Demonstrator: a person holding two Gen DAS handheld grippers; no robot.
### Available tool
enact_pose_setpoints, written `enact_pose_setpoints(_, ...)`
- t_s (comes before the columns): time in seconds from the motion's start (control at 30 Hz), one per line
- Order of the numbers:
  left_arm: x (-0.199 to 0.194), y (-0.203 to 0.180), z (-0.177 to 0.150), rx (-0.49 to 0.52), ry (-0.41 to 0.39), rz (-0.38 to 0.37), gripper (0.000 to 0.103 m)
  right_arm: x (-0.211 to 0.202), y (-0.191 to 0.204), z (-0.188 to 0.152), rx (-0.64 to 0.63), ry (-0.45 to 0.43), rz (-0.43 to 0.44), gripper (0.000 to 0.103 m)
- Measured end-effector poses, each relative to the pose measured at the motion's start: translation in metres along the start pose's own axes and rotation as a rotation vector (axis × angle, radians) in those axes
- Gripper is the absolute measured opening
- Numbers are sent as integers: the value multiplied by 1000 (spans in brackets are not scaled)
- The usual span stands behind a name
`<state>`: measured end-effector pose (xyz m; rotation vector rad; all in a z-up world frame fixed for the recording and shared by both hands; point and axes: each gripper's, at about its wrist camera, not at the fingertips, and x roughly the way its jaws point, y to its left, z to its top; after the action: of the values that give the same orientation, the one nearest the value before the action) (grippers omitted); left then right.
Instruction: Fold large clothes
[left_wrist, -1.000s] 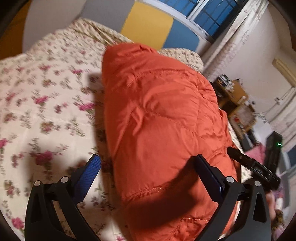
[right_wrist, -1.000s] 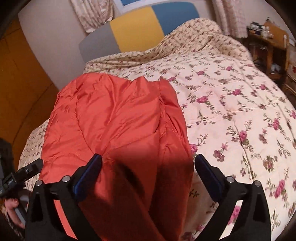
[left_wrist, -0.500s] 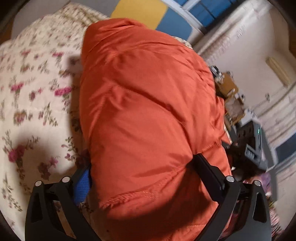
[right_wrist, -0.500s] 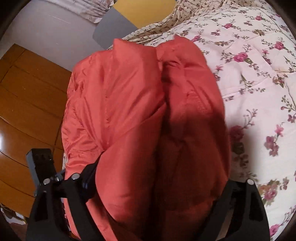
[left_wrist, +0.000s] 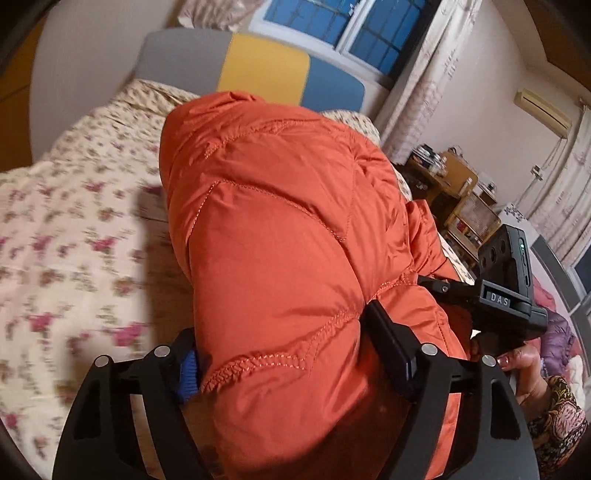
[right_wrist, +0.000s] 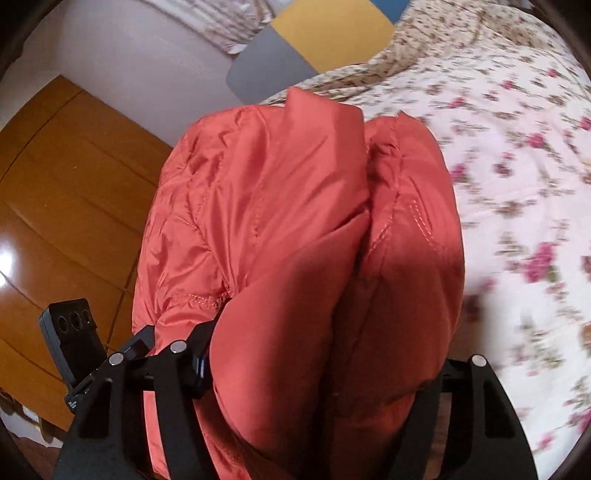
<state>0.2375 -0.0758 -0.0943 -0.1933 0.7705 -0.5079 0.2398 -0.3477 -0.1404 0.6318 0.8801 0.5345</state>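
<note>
Jacket (left_wrist: 280, 258), orange quilted puffer, is bunched in a thick roll and fills the middle of both wrist views, lifted above the floral bedspread (left_wrist: 66, 236). Left gripper (left_wrist: 291, 354) is clamped on the near end of the roll: blue-padded finger on the left side, black finger pressed into the fabric on the right, stitched seam bulging between them. Right gripper (right_wrist: 325, 365) grips the other end of the bundle the same way; its left finger w/ blue pad bites into the fold, right finger mostly hidden behind the fabric, so jaws look closed on cloth. From right wrist view the jacket shows two puffy lobes side by side w/ a deep crease between. Headboard (left_wrist: 258, 70) w/ grey, yellow & blue panels stands behind the bed; window (left_wrist: 332, 29) above it shows dark blue. Curtain (left_wrist: 417, 88) hangs right of the window. Wooden shelf (left_wrist: 458, 192) w/ clutter sits by the far wall. Wood floor (right_wrist: 62, 206) lies left of the bed in right wrist view. Bedspread edges are motion-blurred in both views.
</note>
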Motion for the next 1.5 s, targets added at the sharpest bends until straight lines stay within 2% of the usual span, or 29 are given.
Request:
enact_pose_setpoints(0.13,-31,38,-4,-40,-37,48,78,36,43,-4,-71,6,4,67)
enact_pose_setpoints(0.47,-111,140,-25,-188,-131,194,78,157,150,-20,-239,83,42,67)
enact_pose_setpoints(0.53,-122,160,-28,-216,-146,230,78,181,164,-23,-263,87,19,68)
enact_pose_setpoints(0.63,-125,183,-37,-272,-129,236,81,200,167,-29,-256,66,-37,78)
enact_pose_setpoints(0.67,-124,191,-42,-314,-123,227,84,201,163,-30,-243,59,-40,82)
enact_pose_setpoints(0.7,-125,190,-44,-327,-127,236,88,200,158,-31,-231,52,-45,84)
enact_pose_setpoints(0.8,-130,173,-46,-281,-154,306,89,179,150,-31,-199,10,-86,84)
enact_pose_setpoints(0.9,-142,153,-42,-234,-210,436,92,137,155,-33,-196,-133,-138,85)
enact_pose_setpoints(1.0,-148,141,-24,-201,-277,531,95,119,172,-25,-250,-242,-194,83)
enact_pose_setpoints(1.03,-146,139,-18,-190,-275,552,95,121,181,-20,-278,-246,-209,81)
enact_pose_setpoints(1.17,-116,141,20,-136,-223,644,95,151,212,-11,-394,-197,-231,51)
enact_pose_setpoints(1.2,-109,142,23,-129,-210,658,95,167,217,-7,-435,-170,-277,45)
enact_pose_setpoints(1.33,-77,150,28,-91,-157,679,96,201,204,-3,-433,-97,-367,44)
enact_pose_setpoints(1.37,-72,152,28,-91,-149,676,100,208,195,0,-404,-85,-366,46)
enact_pose_setpoints(1.5,-57,158,24,-84,-149,658,100,215,159,0,-306,-64,-297,51)
